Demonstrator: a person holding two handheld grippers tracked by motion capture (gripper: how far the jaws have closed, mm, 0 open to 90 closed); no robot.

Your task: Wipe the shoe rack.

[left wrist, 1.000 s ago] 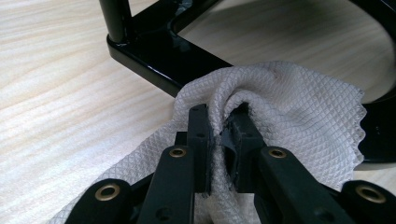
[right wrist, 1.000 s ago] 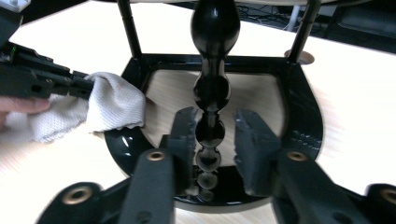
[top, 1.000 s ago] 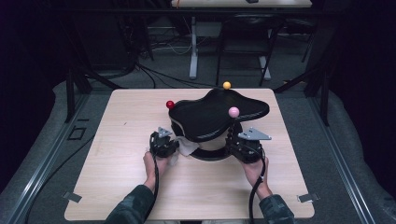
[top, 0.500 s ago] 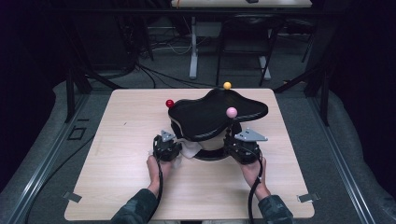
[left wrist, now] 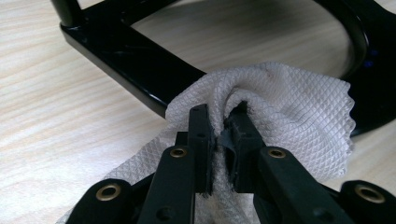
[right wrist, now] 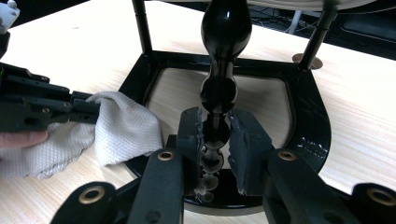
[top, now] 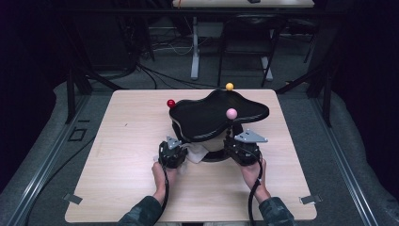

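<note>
A person works at a black stand that sits in the middle of the tabletop. The stand has a wavy black top, thin legs with coloured balls on them, and a black base frame at the bottom.

The left claw is squeezed tight on a white cloth. The cloth is bunched up and lies on the near bar of the base frame, touching it. It is most likely held there so it can rub the frame clean.

The right claw is clamped on the bumpy black post that stands up from the base frame. It probably grips the post to keep the stand from sliding while the cloth rubs.

From above, both claws sit just in front of the stand, the left claw near its left side and the right claw near its right.
</note>
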